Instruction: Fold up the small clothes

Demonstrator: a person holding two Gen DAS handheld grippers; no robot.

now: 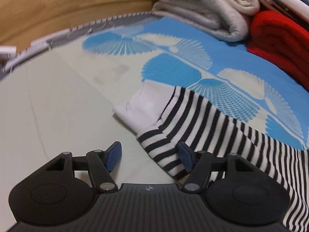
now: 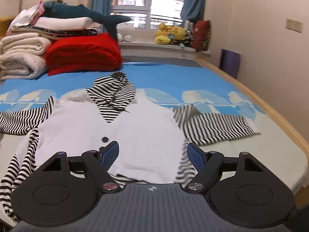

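Observation:
A small hooded top [image 2: 135,127] lies flat on the bed, white in front, with a black-and-white striped hood [image 2: 112,94] and sleeves spread to both sides [image 2: 212,127]. My right gripper [image 2: 152,155] hovers open over its lower hem, the white cloth showing between the blue pads [image 2: 110,154]. In the left wrist view the striped sleeve [image 1: 202,119] ends in a white cuff [image 1: 143,104]. My left gripper [image 1: 149,158] stands open low over the sheet. A striped fold of the sleeve lies between the jaws, close to the right-hand pad [image 1: 185,158], and no pad presses it.
Folded beige blankets [image 2: 21,58] and a red blanket [image 2: 83,54] are stacked at the head of the bed, a plush shark [image 2: 77,12] on top. Plush toys [image 2: 170,33] sit on the windowsill. The wooden bed frame [image 2: 270,112] runs along the right, near the wall.

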